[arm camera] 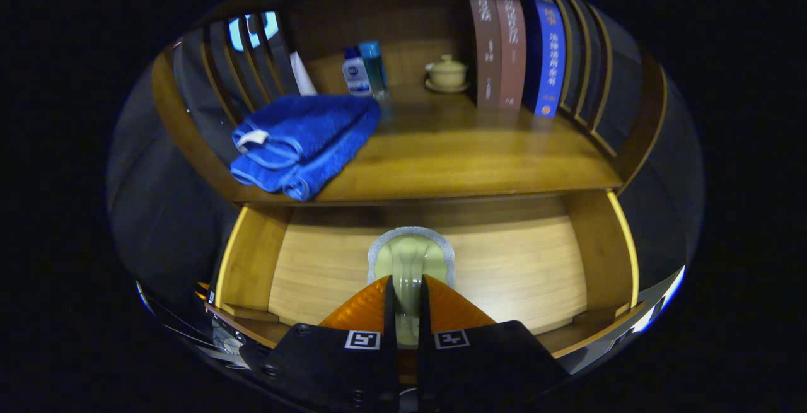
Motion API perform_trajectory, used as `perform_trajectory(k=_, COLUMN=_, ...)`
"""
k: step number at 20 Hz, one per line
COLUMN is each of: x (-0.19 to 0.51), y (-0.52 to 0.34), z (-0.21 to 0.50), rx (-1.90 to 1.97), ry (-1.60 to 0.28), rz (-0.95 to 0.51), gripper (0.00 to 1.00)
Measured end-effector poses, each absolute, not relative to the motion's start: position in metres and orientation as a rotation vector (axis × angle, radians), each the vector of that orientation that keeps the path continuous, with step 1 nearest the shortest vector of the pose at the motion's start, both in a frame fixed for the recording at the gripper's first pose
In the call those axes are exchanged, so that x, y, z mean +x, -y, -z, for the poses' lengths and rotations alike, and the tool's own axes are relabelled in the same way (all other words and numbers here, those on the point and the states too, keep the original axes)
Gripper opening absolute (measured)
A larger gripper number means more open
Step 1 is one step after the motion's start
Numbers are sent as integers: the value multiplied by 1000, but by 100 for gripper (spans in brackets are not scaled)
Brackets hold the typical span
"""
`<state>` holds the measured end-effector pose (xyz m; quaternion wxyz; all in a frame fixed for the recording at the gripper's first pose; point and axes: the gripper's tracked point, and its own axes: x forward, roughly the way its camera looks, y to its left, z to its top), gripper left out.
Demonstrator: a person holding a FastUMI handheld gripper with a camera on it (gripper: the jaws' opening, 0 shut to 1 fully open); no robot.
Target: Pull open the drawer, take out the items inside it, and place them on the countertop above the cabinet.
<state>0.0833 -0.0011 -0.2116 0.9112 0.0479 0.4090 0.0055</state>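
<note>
While the drawer (315,261) stands open | hand-held gripper (405,293) pinches green sponge (410,258) mid-drawer, walls well apart.

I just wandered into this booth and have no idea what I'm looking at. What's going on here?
A person is working a hand-held gripper over an open drawer of a wooden cabinet. Its two fingers are closed on a pale green item with a grey rim, which sits low in the drawer. On the countertop above lie a folded blue towel, two small bottles, a lidded cup on a saucer and some upright books. The green item looks next in line to go up there.
</note>
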Motion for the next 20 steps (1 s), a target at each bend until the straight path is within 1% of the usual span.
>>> perform_trajectory(k=4, x=117, y=6, z=158, rx=109, ry=-696, rz=-9, gripper=16)
perform_trajectory(k=8, x=165, y=5, z=139, rx=107, ry=-654, rz=-11, gripper=16)
perform_trajectory(k=10, x=195, y=5, z=141, rx=121, ry=-663, rz=-9, gripper=16)
perform_trajectory(k=14, x=247, y=6, z=165, rx=150, ry=-746, rz=-6, gripper=16)
perform_trajectory(k=18, x=270, y=10, z=188, rx=95, ry=-832, rz=4, gripper=16)
perform_trajectory(k=20, x=282, y=9, z=196, rx=88, ry=-839, rz=3, gripper=23)
